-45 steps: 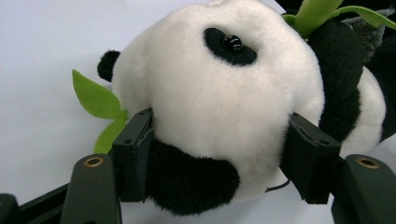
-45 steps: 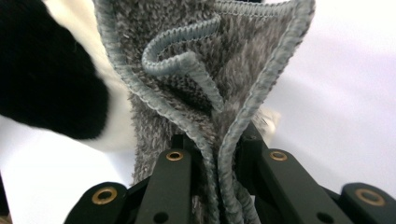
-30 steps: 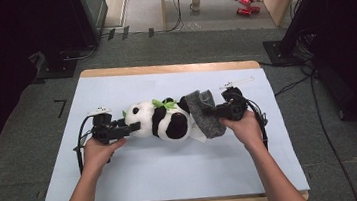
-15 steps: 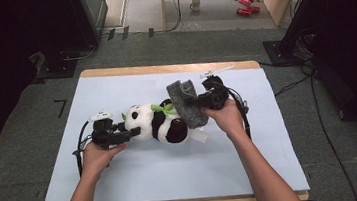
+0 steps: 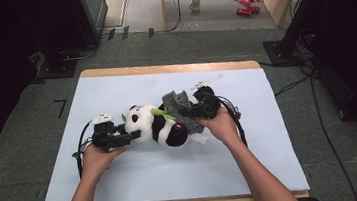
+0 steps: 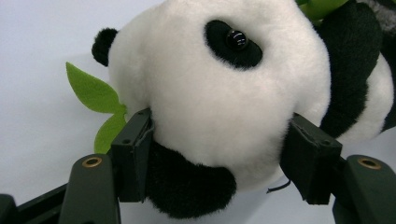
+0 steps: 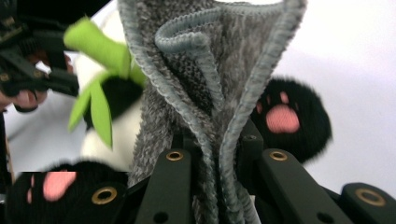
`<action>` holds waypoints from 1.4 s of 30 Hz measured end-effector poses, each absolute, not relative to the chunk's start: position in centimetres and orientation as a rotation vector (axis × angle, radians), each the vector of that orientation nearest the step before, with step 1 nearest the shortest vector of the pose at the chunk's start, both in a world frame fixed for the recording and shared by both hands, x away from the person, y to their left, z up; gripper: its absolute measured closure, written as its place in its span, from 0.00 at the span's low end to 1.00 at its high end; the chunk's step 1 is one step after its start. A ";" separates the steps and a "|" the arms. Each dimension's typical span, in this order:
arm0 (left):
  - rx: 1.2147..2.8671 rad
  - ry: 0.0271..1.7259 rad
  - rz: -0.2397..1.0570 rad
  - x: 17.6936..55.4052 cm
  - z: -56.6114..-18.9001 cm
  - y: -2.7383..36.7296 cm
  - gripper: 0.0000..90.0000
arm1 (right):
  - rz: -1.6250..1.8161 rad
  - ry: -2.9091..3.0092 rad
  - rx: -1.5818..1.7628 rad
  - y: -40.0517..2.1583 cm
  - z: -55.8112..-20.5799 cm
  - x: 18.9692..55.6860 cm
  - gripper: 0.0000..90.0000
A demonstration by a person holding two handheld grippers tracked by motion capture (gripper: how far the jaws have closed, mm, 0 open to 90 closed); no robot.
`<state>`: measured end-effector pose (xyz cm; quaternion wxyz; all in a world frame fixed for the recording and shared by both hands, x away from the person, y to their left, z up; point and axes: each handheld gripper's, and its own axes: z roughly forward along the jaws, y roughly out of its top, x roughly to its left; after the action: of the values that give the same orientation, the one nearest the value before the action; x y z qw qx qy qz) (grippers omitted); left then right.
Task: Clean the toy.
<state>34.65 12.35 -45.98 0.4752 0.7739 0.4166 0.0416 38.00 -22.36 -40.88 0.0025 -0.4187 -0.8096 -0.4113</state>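
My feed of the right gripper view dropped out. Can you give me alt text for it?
The right tongs are shut on a bunched grey knitted cloth that rises up the middle. Behind it lies the panda plush, with green felt leaves at left and black paws with pink pads either side.

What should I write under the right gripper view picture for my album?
The right claw pinches a fuzzy grey cloth above the toy panda's pink-padded paw.

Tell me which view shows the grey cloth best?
Right gripper view: the grey cloth sits close up, its ribbed edges bunched and pinched in the right claw. The high view shows it small, above the panda. The left gripper view catches a grey sliver at the top right corner.
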 end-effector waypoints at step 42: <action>1.875 1.030 0.083 35.3 -45.6 12.2 0.38 | -1.539 -2.337 -1.311 -27.2 -36.8 34.1 0.88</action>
<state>35.26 12.19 -45.65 0.4798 0.7684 0.4220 0.0340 34.06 -27.21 -36.85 0.0257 -0.4242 -0.7561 -0.4977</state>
